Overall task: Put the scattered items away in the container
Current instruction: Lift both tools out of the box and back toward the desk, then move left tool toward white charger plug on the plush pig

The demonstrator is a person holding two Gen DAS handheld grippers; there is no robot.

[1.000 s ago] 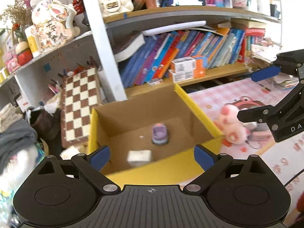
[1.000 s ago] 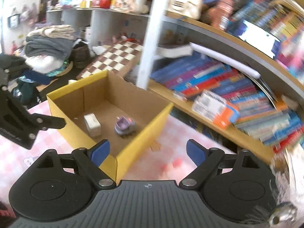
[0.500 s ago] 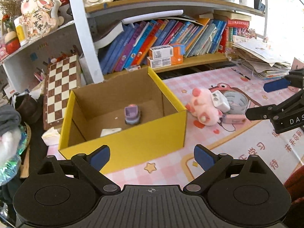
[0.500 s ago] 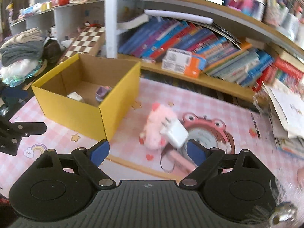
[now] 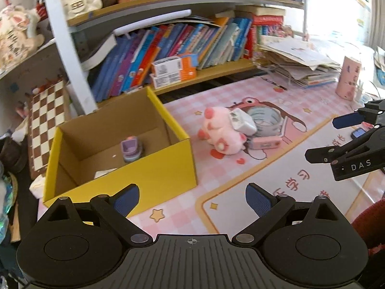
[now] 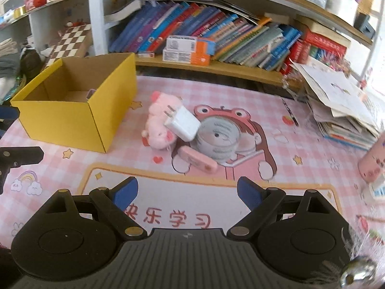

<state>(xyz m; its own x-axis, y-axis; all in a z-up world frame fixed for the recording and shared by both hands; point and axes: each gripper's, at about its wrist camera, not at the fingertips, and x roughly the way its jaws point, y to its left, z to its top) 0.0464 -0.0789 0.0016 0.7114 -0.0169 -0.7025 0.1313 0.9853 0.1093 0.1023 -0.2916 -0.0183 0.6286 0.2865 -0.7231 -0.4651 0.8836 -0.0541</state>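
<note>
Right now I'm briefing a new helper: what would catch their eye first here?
The yellow box stands open at the left of the pink mat. Beside it a pink plush pig lies with a white charger leaning on it, against a grey tape roll. Behind runs a shelf of books.

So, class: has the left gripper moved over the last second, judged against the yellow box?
Yes. The left gripper has pulled back and away from the yellow box; it is no longer over the box's opening but short of its front wall.
</note>
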